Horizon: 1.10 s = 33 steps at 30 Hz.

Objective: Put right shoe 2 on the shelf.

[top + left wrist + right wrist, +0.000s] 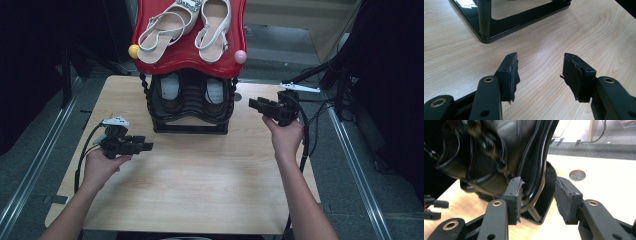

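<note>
Two tiers on this shoe rack [190, 117], and that is where the action sits: it stands at the far middle of the wooden table [200, 170], black frame below, a wavy red shelf [190, 60] on top. Up on the red shelf lies a pair of white sandals [185, 27], toes pointing away from the person. Down on the lower black shelf, a pair of dark shoes [192, 95] sits side by side, pale insoles showing.

Right gripper [260, 106] now, held just beside the rack's right side, pointing in toward the lower shelf. In the right gripper view its jaws stand apart with nothing pressed between them, and the glossy black edge of the rack [536, 180] shows in the gap, close ahead. Whether a pad touches that edge cannot be told, as the picture is blurred there.

Left gripper [142, 146] sits low over the table, near the rack's front left corner, aimed to the right. Its jaws are spread wide and empty, bare wood between the pads, and the rack's base corner [486, 37] lies a little way ahead.
</note>
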Each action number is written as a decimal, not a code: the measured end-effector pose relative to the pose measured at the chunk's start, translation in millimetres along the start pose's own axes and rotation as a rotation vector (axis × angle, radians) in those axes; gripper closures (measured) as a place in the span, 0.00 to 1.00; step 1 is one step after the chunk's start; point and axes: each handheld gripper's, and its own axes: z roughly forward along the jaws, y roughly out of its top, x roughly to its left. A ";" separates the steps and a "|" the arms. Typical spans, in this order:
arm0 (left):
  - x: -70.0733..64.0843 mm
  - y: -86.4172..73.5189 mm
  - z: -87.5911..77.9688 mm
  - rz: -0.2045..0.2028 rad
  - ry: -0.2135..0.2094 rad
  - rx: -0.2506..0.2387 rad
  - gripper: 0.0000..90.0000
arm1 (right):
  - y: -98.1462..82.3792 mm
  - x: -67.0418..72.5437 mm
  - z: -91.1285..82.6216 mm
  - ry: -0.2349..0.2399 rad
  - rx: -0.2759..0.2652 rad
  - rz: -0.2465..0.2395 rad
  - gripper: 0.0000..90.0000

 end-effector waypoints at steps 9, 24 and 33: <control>0.2 -0.1 0.4 -0.004 -0.001 0.003 0.52 | -31.8 -5.8 2.6 0.013 0.007 0.007 0.64; 2.7 -0.7 -0.1 -0.014 -0.009 -0.012 0.50 | -80.2 -16.1 14.9 0.011 0.056 0.012 0.60; 3.7 -0.8 -0.1 -0.013 -0.006 -0.027 0.49 | -94.3 -16.7 19.7 0.003 0.070 -0.010 0.58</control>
